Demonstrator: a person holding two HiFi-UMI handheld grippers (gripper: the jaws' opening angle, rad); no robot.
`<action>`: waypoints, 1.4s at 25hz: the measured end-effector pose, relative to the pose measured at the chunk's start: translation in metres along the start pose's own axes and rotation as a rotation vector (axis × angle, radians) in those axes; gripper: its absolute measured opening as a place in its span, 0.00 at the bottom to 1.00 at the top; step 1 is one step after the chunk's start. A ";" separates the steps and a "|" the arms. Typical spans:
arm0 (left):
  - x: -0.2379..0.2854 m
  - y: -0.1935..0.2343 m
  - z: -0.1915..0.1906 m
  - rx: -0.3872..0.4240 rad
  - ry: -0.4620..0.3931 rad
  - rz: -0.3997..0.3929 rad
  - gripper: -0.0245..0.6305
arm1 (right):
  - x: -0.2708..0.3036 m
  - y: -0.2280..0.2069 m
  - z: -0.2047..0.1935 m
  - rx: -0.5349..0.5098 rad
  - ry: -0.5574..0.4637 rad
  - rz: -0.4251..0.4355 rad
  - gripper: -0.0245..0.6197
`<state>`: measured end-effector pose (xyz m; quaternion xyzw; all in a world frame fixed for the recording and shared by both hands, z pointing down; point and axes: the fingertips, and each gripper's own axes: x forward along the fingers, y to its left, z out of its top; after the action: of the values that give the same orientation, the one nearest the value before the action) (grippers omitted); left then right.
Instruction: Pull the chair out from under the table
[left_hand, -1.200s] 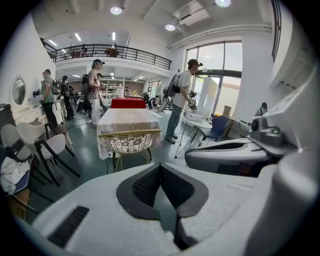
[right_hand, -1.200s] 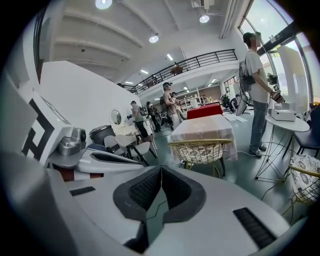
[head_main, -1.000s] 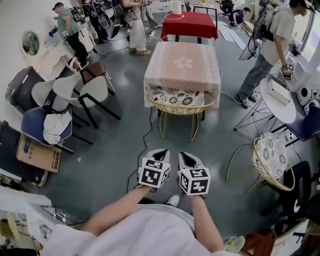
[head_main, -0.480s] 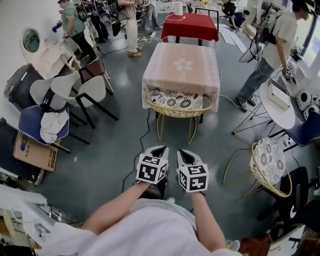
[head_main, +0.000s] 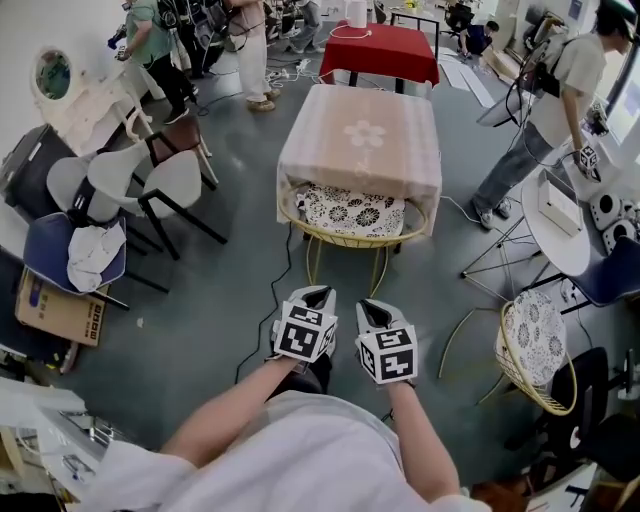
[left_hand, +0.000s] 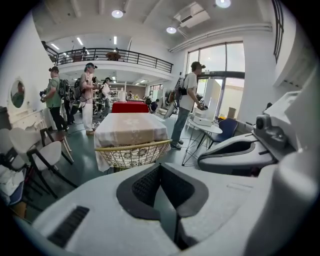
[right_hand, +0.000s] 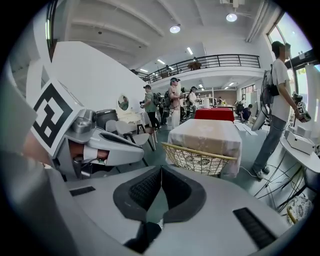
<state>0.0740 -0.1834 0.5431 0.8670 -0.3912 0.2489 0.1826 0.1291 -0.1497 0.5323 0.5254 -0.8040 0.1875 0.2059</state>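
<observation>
Grey hall floor. Wire chair, 12 o'clock: tucked under clothed table. Left gripper and right gripper, 6 o'clock: side by side, jaws together, empty, well apart from the chair, probably staged for reaching its rim.

Two wicker chairs, two grippers

I see a glossy grey-green floor, white moulded chairs on black legs at left, a red-clothed table far back, tall windows, black-railed mezzanine.
</observation>
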 end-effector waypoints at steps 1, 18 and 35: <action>0.006 0.005 0.002 0.011 0.006 0.000 0.05 | 0.006 -0.004 0.001 -0.010 0.009 0.002 0.04; 0.102 0.075 0.037 0.273 0.139 -0.097 0.05 | 0.102 -0.065 0.038 -0.256 0.161 0.010 0.05; 0.151 0.110 0.035 0.761 0.280 -0.317 0.14 | 0.162 -0.097 0.033 -0.652 0.348 0.046 0.05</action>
<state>0.0849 -0.3589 0.6151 0.8797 -0.1049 0.4596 -0.0628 0.1547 -0.3279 0.5982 0.3744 -0.7860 0.0124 0.4919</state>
